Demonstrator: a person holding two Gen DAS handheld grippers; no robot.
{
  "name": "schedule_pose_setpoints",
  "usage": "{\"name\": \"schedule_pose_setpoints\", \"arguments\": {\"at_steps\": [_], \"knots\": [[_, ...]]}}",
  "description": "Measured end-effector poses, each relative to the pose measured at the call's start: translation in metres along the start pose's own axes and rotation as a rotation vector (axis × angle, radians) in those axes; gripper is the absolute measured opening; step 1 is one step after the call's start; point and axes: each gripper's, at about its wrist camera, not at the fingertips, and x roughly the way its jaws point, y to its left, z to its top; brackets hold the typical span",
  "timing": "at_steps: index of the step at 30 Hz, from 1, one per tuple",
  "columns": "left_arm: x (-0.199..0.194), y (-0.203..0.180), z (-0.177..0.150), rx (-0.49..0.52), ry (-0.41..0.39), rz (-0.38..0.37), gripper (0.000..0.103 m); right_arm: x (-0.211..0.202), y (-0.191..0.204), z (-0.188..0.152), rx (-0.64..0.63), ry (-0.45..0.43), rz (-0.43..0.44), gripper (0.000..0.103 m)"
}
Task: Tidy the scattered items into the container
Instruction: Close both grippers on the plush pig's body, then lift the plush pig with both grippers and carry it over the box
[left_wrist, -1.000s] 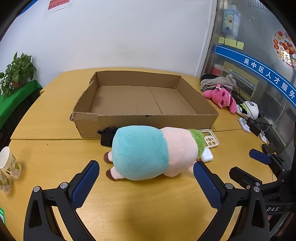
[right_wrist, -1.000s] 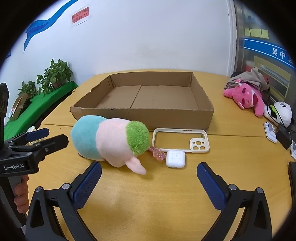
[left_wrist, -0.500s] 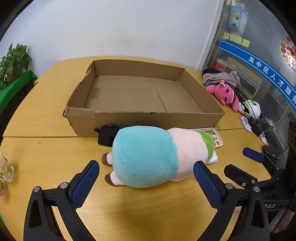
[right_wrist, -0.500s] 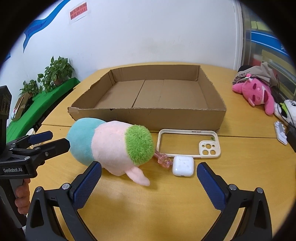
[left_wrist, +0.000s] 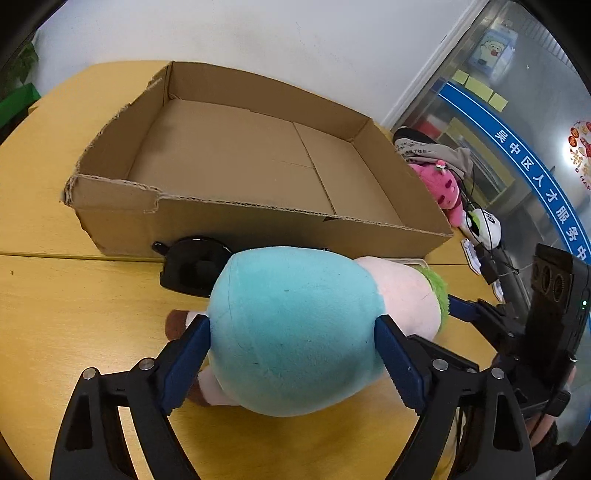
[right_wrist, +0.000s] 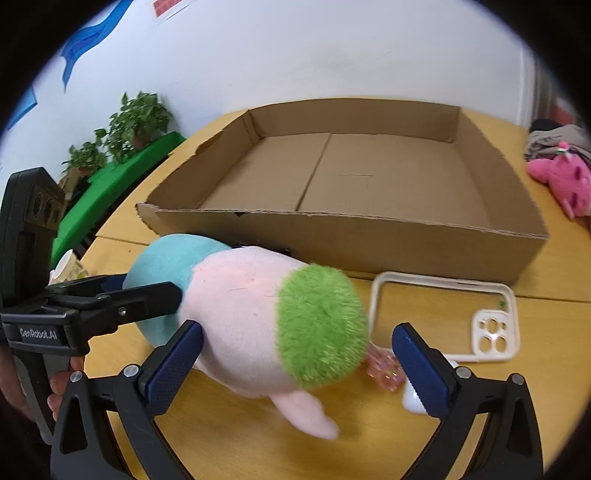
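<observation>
Plush toy (left_wrist: 295, 332) lies on its side on the bench (left_wrist: 74, 314), just in front of the cardboard box's (left_wrist: 240, 221) near wall; box is empty so far. Looks soft, light, squashy: it should give under the pads and not slip much, nothing fragile.

Left tongs (left_wrist: 291, 354) straddle the teal rear end. Jaws have just been closing, pads at the fabric on both sides, but no clear dent, so I read it as not yet a firm grip. Right tongs (right_wrist: 297, 354) stand wide around the pink body and green end (right_wrist: 317, 325); left pad about touching, right pad clear of it.

Best hold: mid-body on both ends, squeeze well in, since the fur compresses.

In the way:
- black object (left_wrist: 195, 266) between toy and box wall
- phone case (right_wrist: 443, 317), pink trinket (right_wrist: 384, 369) and white earbud case (right_wrist: 413, 398) right by the right pad, easy to knock.
- box wall needs clearing on the lift.
</observation>
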Motion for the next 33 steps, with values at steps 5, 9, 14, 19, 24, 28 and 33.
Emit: {"name": "schedule_pose_setpoints", "arguments": {"at_steps": [5,9,14,19,24,28,33], "knots": [[-0.005,-0.009,-0.004,0.046,0.002,0.025,0.082,0.004,0.01,-0.004,-0.038,0.025,0.046,0.085],[-0.017,-0.023,-0.006,0.087,-0.011,0.068,0.076,-0.006,0.013,-0.004,-0.051,0.015,0.056,0.074],[-0.047,-0.037,0.003,0.117,-0.083,0.085,0.075,-0.035,0.022,0.001,-0.058,-0.057,0.066,0.067],[-0.094,-0.056,0.035,0.171,-0.201,0.096,0.074,-0.076,0.037,0.033,-0.112,-0.174,0.06,0.067],[-0.134,-0.068,0.094,0.228,-0.309,0.103,0.074,-0.11,0.052,0.097,-0.192,-0.291,0.046,0.067],[-0.155,-0.074,0.156,0.262,-0.366,0.113,0.074,-0.124,0.056,0.157,-0.222,-0.351,0.033,0.067],[-0.155,-0.069,0.224,0.271,-0.379,0.133,0.074,-0.117,0.052,0.226,-0.235,-0.37,0.03,0.066]]}}
